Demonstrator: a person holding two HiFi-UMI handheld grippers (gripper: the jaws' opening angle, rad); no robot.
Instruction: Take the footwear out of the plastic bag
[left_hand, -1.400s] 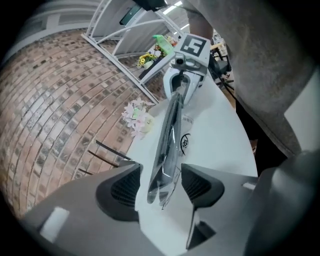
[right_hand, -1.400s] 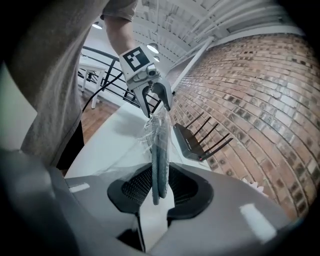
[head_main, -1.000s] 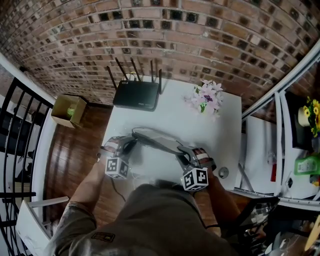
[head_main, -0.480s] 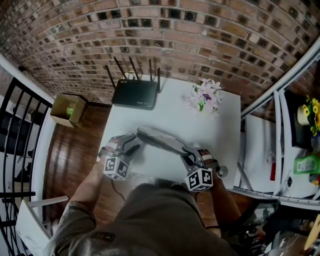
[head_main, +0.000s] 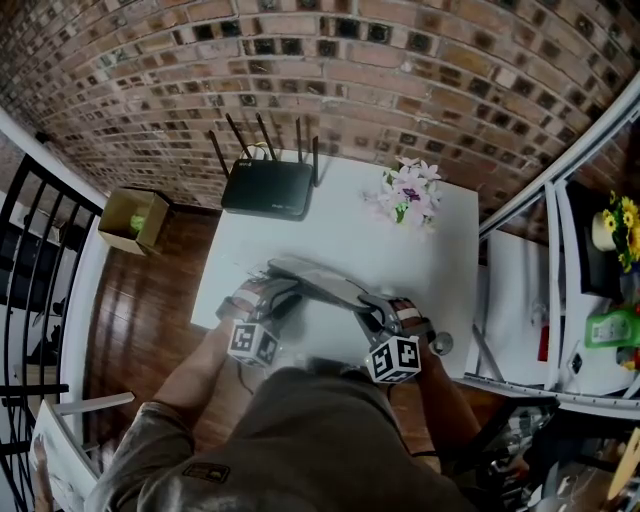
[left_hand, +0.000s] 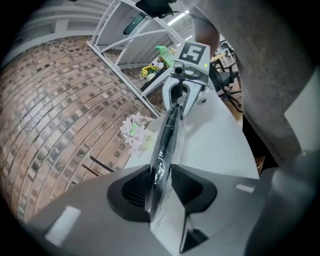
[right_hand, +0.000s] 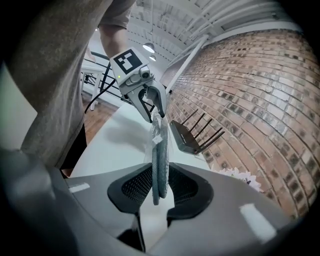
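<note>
- Two handheld tools stretch a clear plastic bag (head_main: 320, 283), flat grey footwear (right_hand: 159, 165) inside, above the white table (head_main: 430, 240).
- Seen from overhead, its long axis runs from about 10 o'clock to 4 o'clock, tool to tool.
- At 10 o'clock, the left gripper (left_hand: 161, 182) is closing, pads against the bag.
- At 4 o'clock, the right gripper (right_hand: 160, 185) clamps the footwear through the film.
</note>
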